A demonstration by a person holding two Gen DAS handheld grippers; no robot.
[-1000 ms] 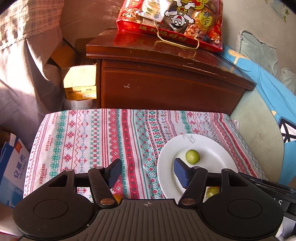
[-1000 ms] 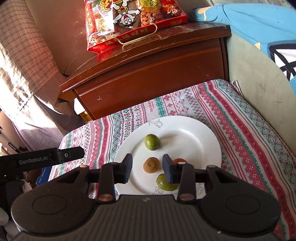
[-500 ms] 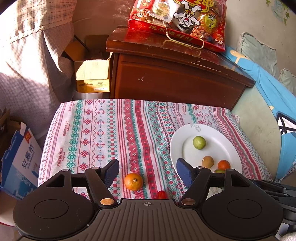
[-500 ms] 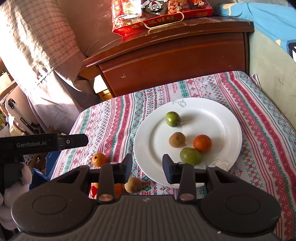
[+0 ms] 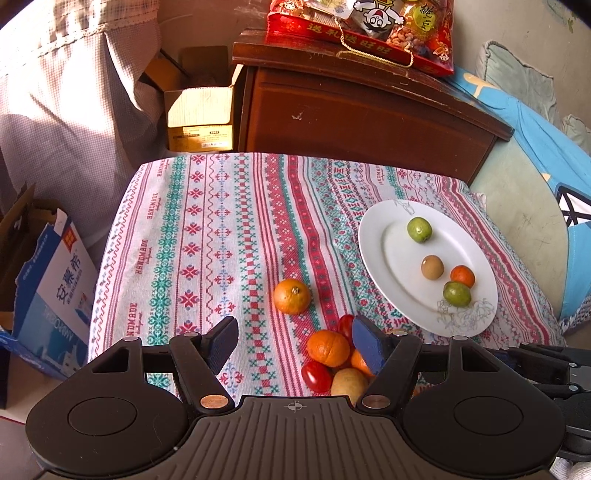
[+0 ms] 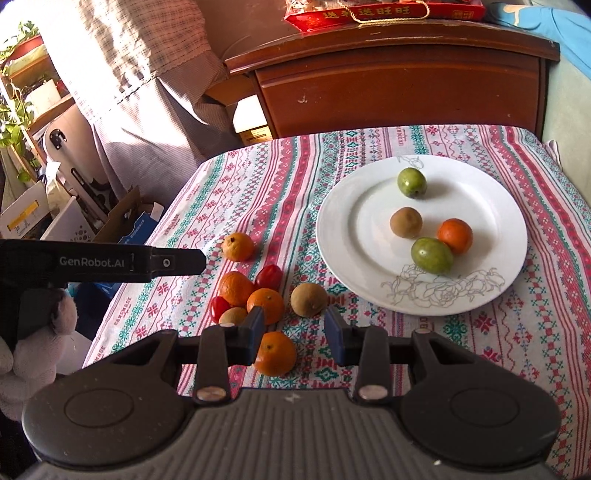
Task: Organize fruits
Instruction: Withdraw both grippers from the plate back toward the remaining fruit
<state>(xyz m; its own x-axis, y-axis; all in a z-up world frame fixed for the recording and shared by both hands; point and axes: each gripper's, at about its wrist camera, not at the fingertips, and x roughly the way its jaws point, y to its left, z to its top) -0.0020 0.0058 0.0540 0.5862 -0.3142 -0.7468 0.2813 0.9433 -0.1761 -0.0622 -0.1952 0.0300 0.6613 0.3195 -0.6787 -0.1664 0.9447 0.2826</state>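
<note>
A white plate [image 6: 354, 266] [image 5: 373, 254] on the patterned cloth holds two green fruits [image 6: 411, 182], a brown kiwi [image 6: 406, 222] and a small orange [image 6: 454, 236]. Left of it on the cloth lies a loose cluster: oranges [image 6: 265, 305] [image 5: 328, 348], red tomatoes [image 6: 269, 277], kiwis [image 6: 308, 300], with one orange [image 5: 292, 296] apart. My left gripper [image 5: 293, 345] hangs open above the cluster, nothing between its pads. My right gripper [image 6: 295, 330] is open too, narrower, above an orange [image 6: 276, 353] at the near edge.
A dark wooden cabinet [image 5: 369, 107] with a red snack bag [image 5: 365, 29] stands behind the table. Cardboard boxes [image 5: 201, 122] and a blue carton [image 5: 55, 295] sit on the floor left. A blue cushion [image 5: 535, 147] lies right. A gloved hand [image 6: 33, 350] holds the left gripper.
Both grippers have drawn back toward me from the plate, bringing the loose fruit cluster into view. The left jaws stand slightly wider than a second ago.
</note>
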